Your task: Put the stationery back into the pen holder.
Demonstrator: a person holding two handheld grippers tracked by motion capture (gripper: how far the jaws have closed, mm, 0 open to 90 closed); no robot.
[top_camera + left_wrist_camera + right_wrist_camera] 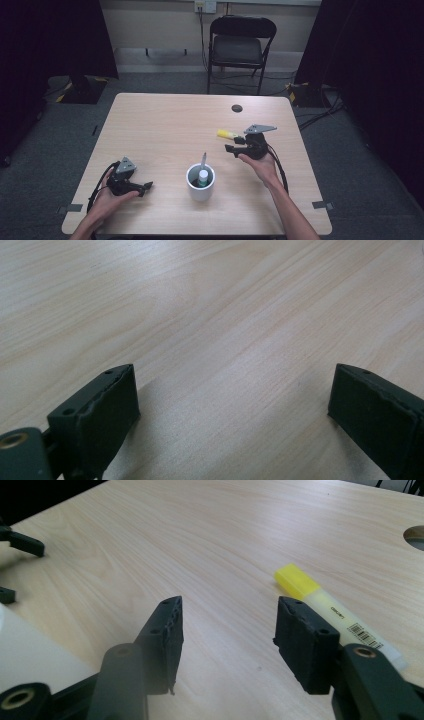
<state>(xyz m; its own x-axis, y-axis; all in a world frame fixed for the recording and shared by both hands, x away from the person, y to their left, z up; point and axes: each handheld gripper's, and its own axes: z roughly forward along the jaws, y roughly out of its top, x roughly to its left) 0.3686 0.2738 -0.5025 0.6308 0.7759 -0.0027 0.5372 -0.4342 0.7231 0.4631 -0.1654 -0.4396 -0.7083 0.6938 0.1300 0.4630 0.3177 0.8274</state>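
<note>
Right gripper (227, 630) open, highlighter (330, 612) outside right jaw: closing now misses, may knock it away. Left gripper (232, 405) open, idle.

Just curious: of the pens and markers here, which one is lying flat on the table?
The yellow highlighter, beside the right claw; the others stand upright in the white cup.

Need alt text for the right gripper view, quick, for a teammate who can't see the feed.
The right gripper hangs open just above the wooden table, its two black fingers apart with nothing between them. A yellow highlighter lies flat on the table just past the right-hand finger, outside the gap, cap end pointing away.
</note>
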